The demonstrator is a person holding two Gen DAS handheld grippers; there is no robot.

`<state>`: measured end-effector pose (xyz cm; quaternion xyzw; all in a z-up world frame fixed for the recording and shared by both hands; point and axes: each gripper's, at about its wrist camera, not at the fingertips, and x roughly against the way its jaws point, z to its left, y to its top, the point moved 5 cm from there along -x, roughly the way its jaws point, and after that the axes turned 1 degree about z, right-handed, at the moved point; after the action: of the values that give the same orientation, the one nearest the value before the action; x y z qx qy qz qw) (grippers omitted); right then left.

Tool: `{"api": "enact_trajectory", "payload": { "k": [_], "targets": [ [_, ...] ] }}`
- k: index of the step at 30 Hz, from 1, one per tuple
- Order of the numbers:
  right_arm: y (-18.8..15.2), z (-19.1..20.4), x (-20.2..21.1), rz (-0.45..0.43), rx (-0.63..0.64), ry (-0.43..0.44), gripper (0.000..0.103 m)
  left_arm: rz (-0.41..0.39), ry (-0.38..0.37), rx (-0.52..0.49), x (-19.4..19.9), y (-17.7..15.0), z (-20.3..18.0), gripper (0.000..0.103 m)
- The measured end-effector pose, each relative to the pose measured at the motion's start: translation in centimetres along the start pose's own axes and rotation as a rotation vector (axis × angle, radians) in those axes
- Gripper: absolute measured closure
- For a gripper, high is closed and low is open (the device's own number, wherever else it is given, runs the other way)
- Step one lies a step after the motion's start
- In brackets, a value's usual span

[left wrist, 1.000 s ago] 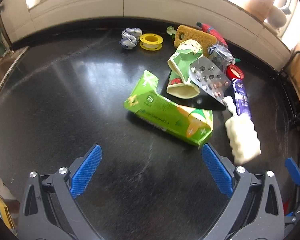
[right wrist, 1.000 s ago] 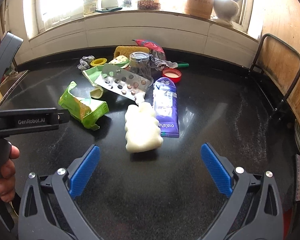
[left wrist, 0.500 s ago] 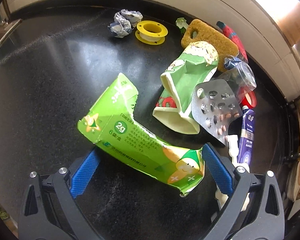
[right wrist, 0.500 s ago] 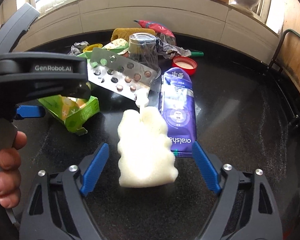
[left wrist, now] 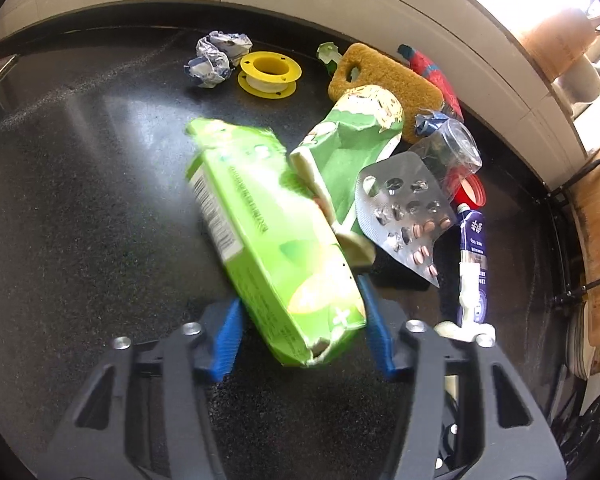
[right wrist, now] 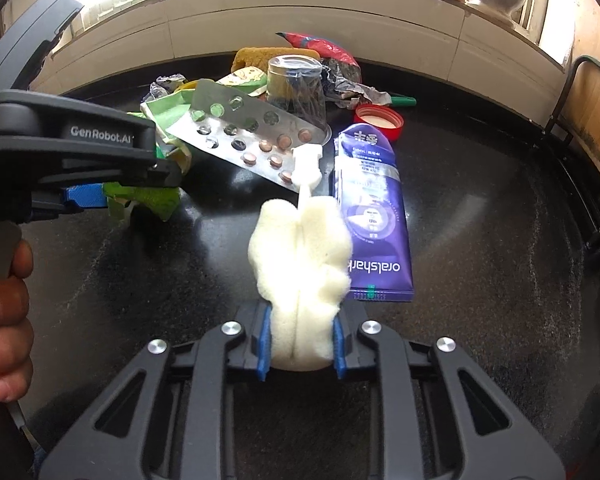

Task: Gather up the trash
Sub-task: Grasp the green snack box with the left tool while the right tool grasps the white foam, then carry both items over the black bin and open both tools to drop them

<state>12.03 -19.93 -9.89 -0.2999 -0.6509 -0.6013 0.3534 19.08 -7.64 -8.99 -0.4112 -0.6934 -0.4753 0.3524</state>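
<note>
Green carton [left wrist: 268, 236] sits clamped in my left gripper [left wrist: 304, 340], white sponge [right wrist: 300, 264] in my right gripper [right wrist: 300, 344], jaws just closed. Blister pack [right wrist: 252, 136], tube [right wrist: 374, 216], cap [right wrist: 380, 120] and the rest lie uncollected on the table [right wrist: 480, 240].

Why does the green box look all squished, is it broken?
Yes. The green box, clamped in the left gripper, is crumpled and torn open at its near end. The blister pack beside it has most pockets popped, and the paper ball is scrunched.
</note>
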Motion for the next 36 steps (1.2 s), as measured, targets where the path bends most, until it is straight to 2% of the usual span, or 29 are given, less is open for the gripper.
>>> {"api": "enact_trajectory", "payload": {
  "k": [3, 10, 12, 14, 16, 20, 23, 26, 29, 33, 36],
  "targets": [
    [0.1, 0.1, 0.7, -0.008, 0.005, 0.000, 0.080, 0.011, -0.038, -0.006, 0.0, -0.2, 0.4, 0.057],
    [-0.1, 0.3, 2.4, -0.025, -0.007, 0.034, 0.081, 0.030, -0.054, -0.086, 1.8, -2.1, 2.2, 0.058],
    [-0.2, 0.4, 2.9, -0.032, -0.005, 0.033, 0.081, 0.004, -0.013, -0.138, 2.7, -2.6, 2.6, 0.058],
    [-0.2, 0.8, 3.5, -0.038, 0.002, 0.035, 0.081, -0.069, 0.071, -0.217, 4.5, -3.3, 3.1, 0.058],
    [-0.1, 1.3, 4.2, -0.050, 0.011, 0.033, 0.081, -0.120, 0.122, -0.272, 6.5, -4.1, 3.9, 0.058],
    [0.6, 2.9, 6.0, -0.080, 0.042, 0.046, 0.081, -0.175, 0.184, -0.308, 9.6, -5.8, 6.5, 0.058],
    [1.2, 5.1, 7.5, -0.111, 0.081, 0.064, 0.081, -0.196, 0.182, -0.279, 11.8, -6.8, 9.1, 0.058],
    [1.9, 8.3, 9.0, -0.134, 0.133, 0.112, 0.081, -0.234, 0.237, -0.260, 14.2, -8.0, 11.9, 0.058],
    [2.4, 13.1, 10.2, -0.156, 0.213, 0.183, 0.081, -0.254, 0.288, -0.202, 17.1, -9.7, 16.6, 0.058],
    [1.8, 22.1, 11.5, -0.153, 0.352, 0.338, 0.081, -0.259, 0.395, -0.072, 20.9, -13.0, 24.7, 0.058],
    [-0.2, 30.0, 12.5, -0.114, 0.478, 0.489, 0.081, -0.245, 0.467, 0.032, 23.9, -16.8, 31.1, 0.058]
  ]
}}
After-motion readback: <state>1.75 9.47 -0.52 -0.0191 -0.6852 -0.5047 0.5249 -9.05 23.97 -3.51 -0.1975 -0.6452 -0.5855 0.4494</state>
